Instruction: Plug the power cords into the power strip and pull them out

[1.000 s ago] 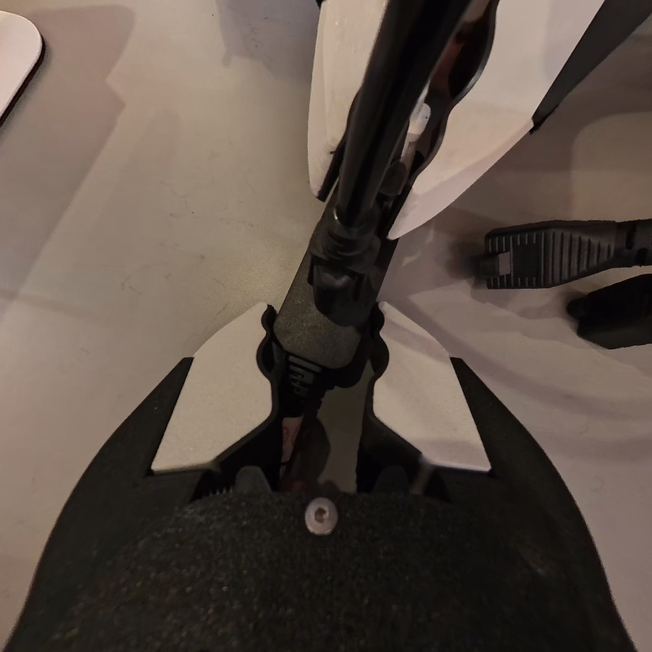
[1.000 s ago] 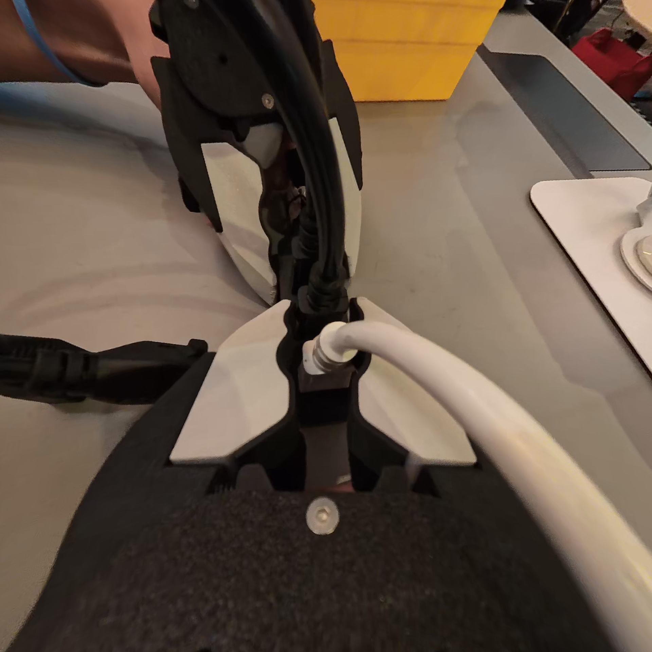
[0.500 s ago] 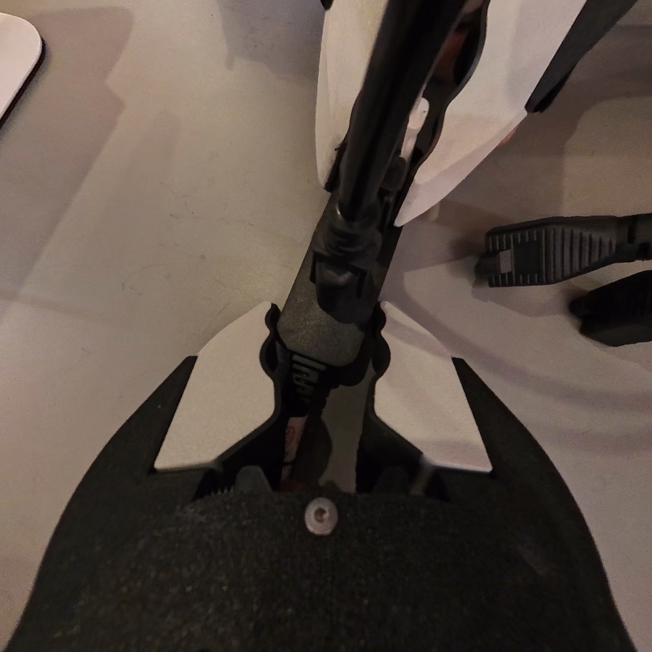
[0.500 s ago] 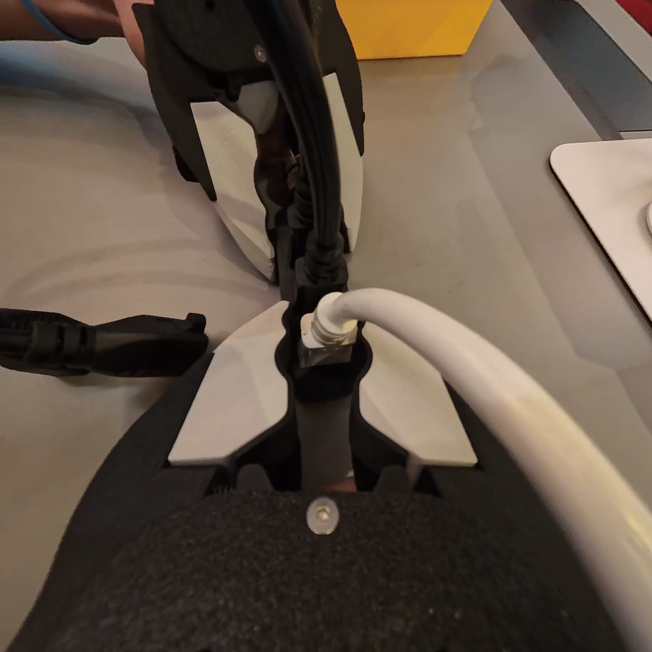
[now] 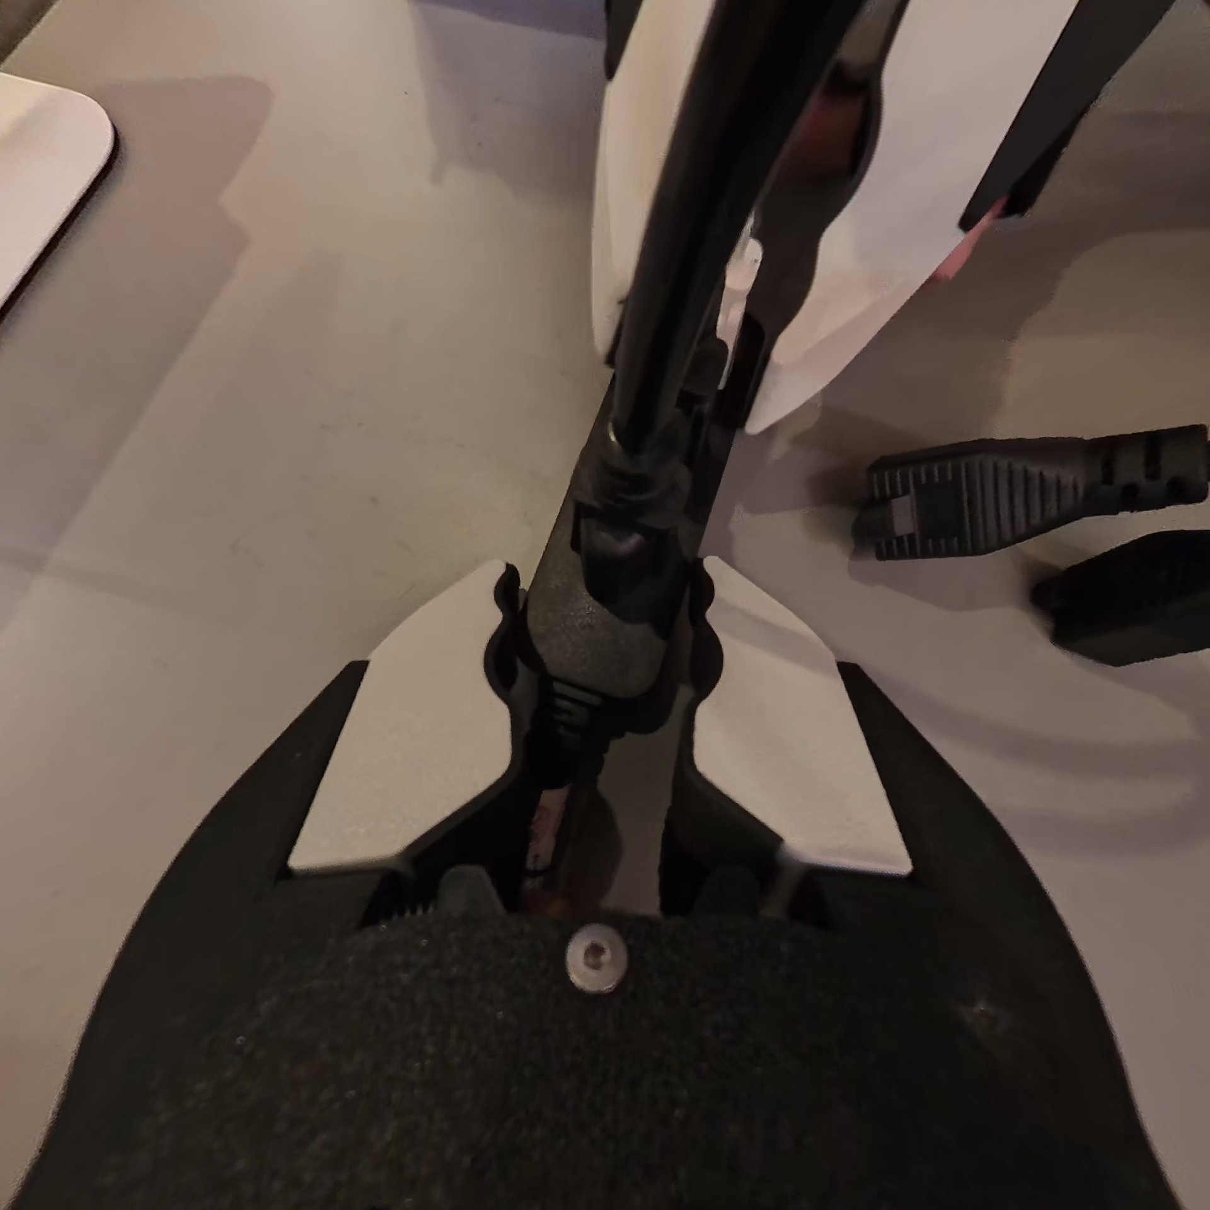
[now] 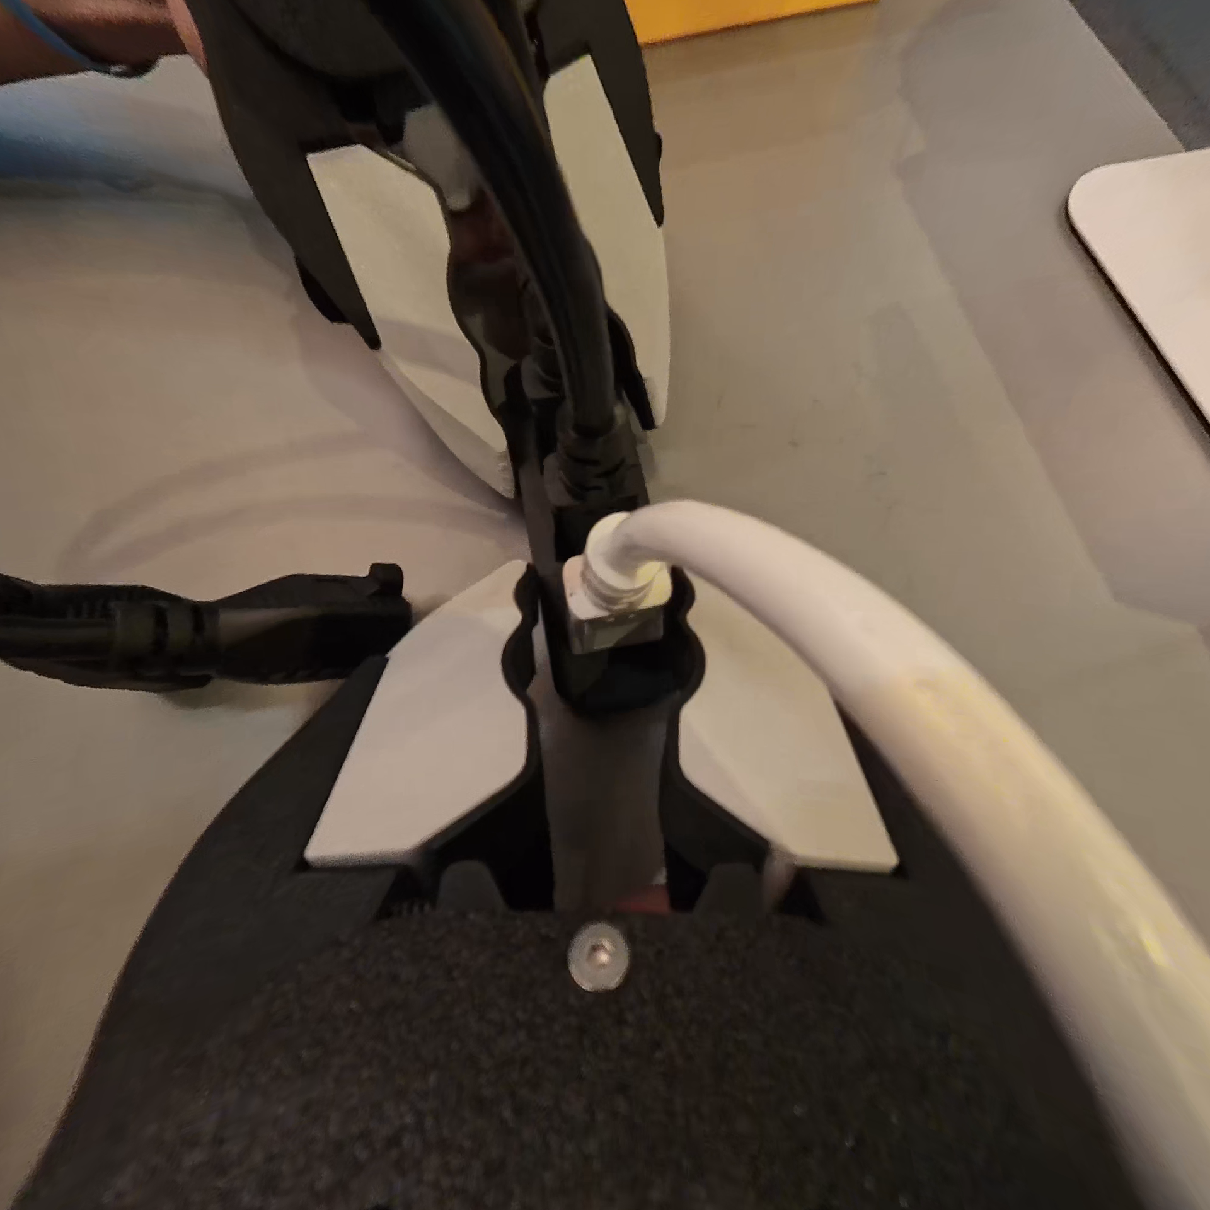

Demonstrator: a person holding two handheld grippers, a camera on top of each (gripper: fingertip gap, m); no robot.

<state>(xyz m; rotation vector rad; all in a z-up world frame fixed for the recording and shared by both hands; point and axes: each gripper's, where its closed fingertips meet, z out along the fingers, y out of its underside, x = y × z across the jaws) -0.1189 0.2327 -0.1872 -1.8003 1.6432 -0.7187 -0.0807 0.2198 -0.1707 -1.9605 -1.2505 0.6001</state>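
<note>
Here, at the centre of both frames, I hold a long, narrow black plastic power strip (image 5: 589, 628) by its two ends above a pale grey tabletop (image 5: 327, 425): my left gripper (image 5: 602, 628) pinches one end, my right gripper (image 6: 609, 661) pinches the other, beside a thick white cable (image 6: 818, 628) and its white plug (image 6: 615, 609). A black power cord (image 5: 681, 262) with a ribbed black plug (image 5: 622, 524) stands in the strip's middle, rising toward the top of the frame. Two spare black ribbed plugs (image 5: 1021, 497) lie on the table at the right edge of the left wrist view. The risk, as I judge it: with neither gripper on the plugs, tilting could let the cords' weight twist the strip in my grips.
</note>
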